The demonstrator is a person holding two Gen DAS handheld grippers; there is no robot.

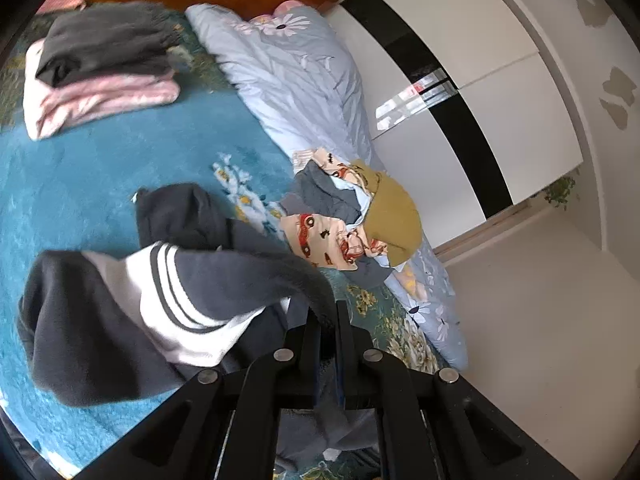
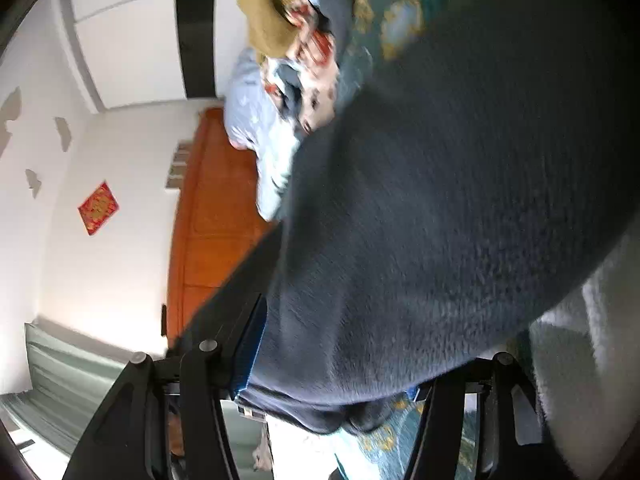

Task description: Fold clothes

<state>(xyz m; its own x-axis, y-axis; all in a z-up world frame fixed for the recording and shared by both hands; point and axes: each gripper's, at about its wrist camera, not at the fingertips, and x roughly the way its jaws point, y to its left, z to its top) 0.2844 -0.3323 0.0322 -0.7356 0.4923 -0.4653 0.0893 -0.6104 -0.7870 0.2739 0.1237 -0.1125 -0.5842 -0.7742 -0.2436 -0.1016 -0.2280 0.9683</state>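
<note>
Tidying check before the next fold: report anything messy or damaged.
An unfolded heap of mustard, grey and cartoon-print clothes spills over the rolled pale-blue floral quilt, unlike the neat grey-and-pink folded stack. Paint patches are peeling off the white wall.

The dark fleece garment (image 2: 460,200) fills my right view, hiding my right gripper's (image 2: 340,360) far finger and most of the bed. The clothes pile (image 2: 296,40) is blurred.
</note>
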